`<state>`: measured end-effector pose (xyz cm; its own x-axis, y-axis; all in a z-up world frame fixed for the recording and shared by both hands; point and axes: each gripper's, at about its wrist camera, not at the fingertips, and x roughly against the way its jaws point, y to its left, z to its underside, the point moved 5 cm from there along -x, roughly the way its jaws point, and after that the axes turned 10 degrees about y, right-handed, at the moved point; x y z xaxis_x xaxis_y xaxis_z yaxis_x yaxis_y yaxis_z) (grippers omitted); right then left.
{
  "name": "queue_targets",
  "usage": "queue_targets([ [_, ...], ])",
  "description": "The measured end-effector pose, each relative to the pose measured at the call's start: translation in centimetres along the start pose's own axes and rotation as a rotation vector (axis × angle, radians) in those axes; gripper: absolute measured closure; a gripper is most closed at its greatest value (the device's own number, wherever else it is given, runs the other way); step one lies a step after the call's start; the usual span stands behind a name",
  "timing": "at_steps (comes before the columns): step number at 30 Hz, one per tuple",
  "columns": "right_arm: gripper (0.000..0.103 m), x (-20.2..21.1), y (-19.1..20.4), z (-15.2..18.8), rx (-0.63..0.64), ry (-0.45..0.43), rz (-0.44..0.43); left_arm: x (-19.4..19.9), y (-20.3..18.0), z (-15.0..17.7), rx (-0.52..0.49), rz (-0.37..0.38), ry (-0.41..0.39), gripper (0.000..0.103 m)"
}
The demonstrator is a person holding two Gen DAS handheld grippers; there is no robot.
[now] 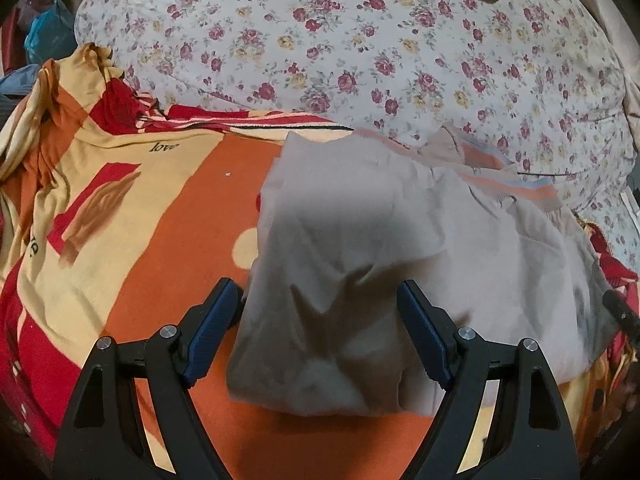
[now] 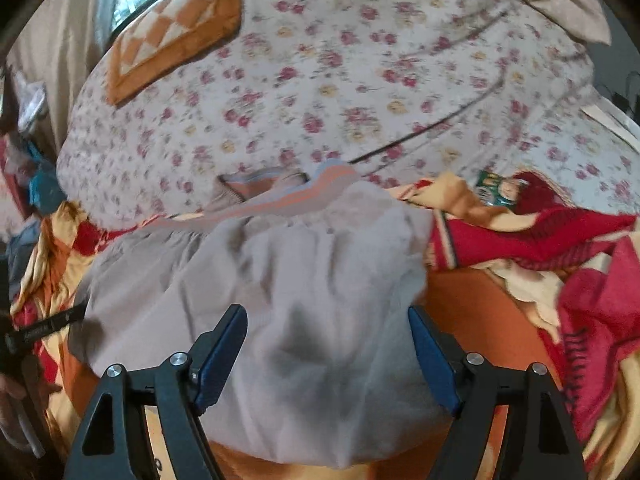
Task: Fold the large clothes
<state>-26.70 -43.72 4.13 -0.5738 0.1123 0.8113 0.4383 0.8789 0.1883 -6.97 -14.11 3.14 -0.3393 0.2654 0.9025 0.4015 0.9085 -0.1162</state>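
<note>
Garment (image 1: 400, 240): pale beige-grey top with an orange and blue striped ribbed band (image 1: 516, 188) at its far edge. Lies on an orange, red and cream blanket (image 1: 132, 240) spread over a bed; a floral quilt (image 1: 360, 52) rises behind it. An orange checked pillow (image 2: 172, 44) sits farther back on the quilt.

Shape: already a compact, roughly rectangular bundle, near edge rounded and doubled over, striped band away from the person. Some wrinkles across the top layer.

Left gripper (image 1: 320, 328): jaws spread wide, poised over the near left part of the garment. Left finger over the blanket just beside the cloth edge, right finger over the cloth. Nothing pinched.

Right gripper (image 2: 328, 352): jaws likewise spread, over the near right part of the same bundle, nothing held. Right-wrist view is blurred, so contact with the fabric cannot be told.

Step, as I judge it: between folds. Part of the folding looks done, with both claws free.

Next move likely calls for closing each claw on a near corner through all layers, then carrying the near edge toward the striped band. Loose layers could slip apart if only the top one is caught.
</note>
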Motion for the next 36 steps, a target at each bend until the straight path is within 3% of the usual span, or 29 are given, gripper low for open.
queue_targets([
  [12, 0.024, -5.0, 4.9, 0.4, 0.137, 0.038, 0.031, -2.7, 0.9, -1.3, 0.01, -0.016, 0.028, 0.021],
  [19, 0.023, -7.6, 6.2, 1.4, 0.257, 0.085, 0.175, -4.6, 1.3, -1.7, 0.042, 0.006, 0.087, 0.021],
  [22, 0.024, -6.4, 6.0, 1.0, 0.234, 0.079, 0.129, -4.5, 1.3, -1.7, 0.043, 0.008, 0.088, 0.021],
  [25, 0.024, -4.1, 6.7, 0.5, 0.212, 0.003, 0.028, -4.5, 1.3, -1.7, 0.042, 0.005, 0.087, 0.021],
  [27, 0.024, -3.7, 7.5, 0.3, 0.247, -0.019, 0.025, -4.4, 1.3, -1.7, 0.046, 0.01, 0.091, 0.021],
  [29, 0.024, -4.7, 8.1, 0.7, 0.285, 0.009, 0.057, -4.3, 1.4, -1.7, 0.055, 0.023, 0.094, 0.021],
  [32, 0.023, -7.5, 7.9, 1.9, 0.279, 0.12, 0.06, -3.9, 1.7, -1.9, 0.071, 0.046, 0.097, 0.021],
  [36, 0.024, -7.2, 7.6, 1.6, 0.262, 0.124, 0.034, -3.4, 2.0, -1.9, 0.085, 0.055, 0.093, 0.021],
])
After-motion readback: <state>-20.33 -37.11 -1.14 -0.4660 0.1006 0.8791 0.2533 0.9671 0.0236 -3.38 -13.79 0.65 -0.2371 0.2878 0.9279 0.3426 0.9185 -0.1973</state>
